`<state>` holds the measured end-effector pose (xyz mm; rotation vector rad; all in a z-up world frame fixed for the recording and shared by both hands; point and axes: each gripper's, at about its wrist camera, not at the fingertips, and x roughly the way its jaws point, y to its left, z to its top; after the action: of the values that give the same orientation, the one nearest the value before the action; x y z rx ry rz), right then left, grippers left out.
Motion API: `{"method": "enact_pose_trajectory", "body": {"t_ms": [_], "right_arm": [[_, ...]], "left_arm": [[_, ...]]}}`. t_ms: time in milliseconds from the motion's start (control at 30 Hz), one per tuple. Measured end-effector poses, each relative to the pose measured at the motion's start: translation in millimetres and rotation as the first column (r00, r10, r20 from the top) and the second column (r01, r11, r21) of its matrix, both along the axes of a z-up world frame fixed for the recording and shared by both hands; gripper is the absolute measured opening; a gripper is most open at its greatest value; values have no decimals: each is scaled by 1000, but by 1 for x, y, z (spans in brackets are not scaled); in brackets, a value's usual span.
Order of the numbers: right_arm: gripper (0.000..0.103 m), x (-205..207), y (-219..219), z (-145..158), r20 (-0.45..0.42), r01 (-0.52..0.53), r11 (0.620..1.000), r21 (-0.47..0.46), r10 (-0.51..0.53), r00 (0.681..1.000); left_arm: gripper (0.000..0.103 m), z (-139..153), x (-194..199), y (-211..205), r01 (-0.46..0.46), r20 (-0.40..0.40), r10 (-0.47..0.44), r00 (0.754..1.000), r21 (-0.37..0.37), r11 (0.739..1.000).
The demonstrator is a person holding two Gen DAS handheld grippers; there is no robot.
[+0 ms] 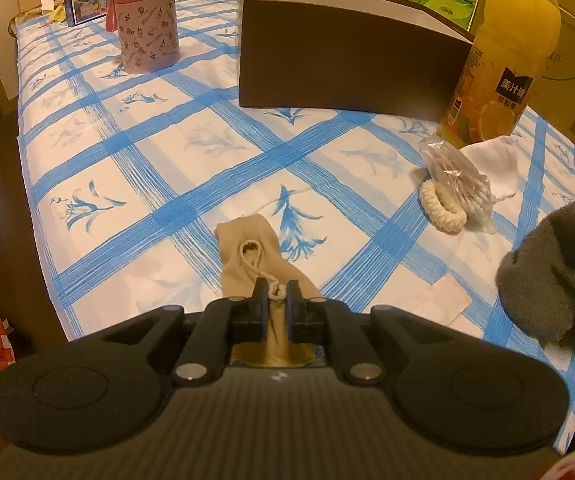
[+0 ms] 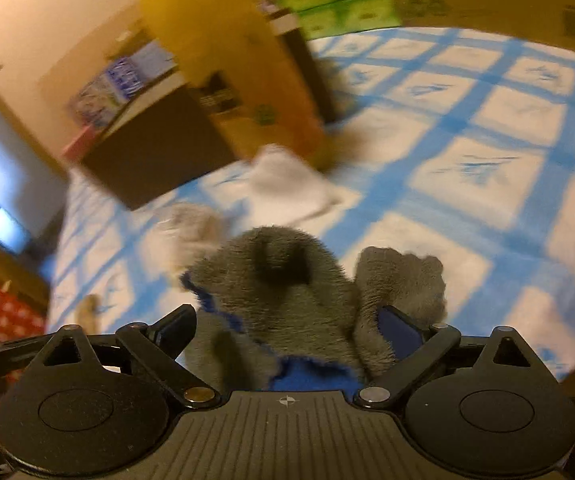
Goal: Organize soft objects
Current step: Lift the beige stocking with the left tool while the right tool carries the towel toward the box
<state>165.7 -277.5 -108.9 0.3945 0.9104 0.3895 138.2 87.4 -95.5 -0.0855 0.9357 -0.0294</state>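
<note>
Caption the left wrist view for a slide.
Left gripper pinches a beige drawstring pouch on the blue-checked tablecloth; grey plush toy at right.

Left wrist view: looks steeply down along the left tool (image 1: 276,294), close over the bench (image 1: 159,184), facing the brown box (image 1: 343,64) at 12 o'clock.
Right wrist view: tilted, blurred, very near the grey plush (image 2: 287,292).
Shared: grey plush (image 1: 547,276), juice bottle (image 1: 503,64) (image 2: 223,52), white cloth (image 1: 491,164) (image 2: 287,184).
</note>
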Motion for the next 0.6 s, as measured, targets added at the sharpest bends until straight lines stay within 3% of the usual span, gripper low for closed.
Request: {"method": "enact_pose_trajectory", "body": {"t_ms": [100,233,333,433,600], "right_arm": [[97,1,17,1,-22,-54,999,6,54,998],[97,-4,48,-6,1,-101,971,-218,104,995],[98,-2,59,-7,7,-86,968,-235,91,996],[100,0,71,-14,0,-86,949,-302,91,996],[102,-14,96,-29,79,-75,886,-457,124,989]], "left_arm": [[8,0,0,0,0,0,0,1000,-2,1000],[9,0,0,0,-7,0,7,1000,-13,1000],[18,1,-1,1,-11,3,11,1000,-18,1000],[35,2,-1,1,-26,7,26,1000,-15,1000],[42,0,2,5,-57,-1,57,998,-8,998]]}}
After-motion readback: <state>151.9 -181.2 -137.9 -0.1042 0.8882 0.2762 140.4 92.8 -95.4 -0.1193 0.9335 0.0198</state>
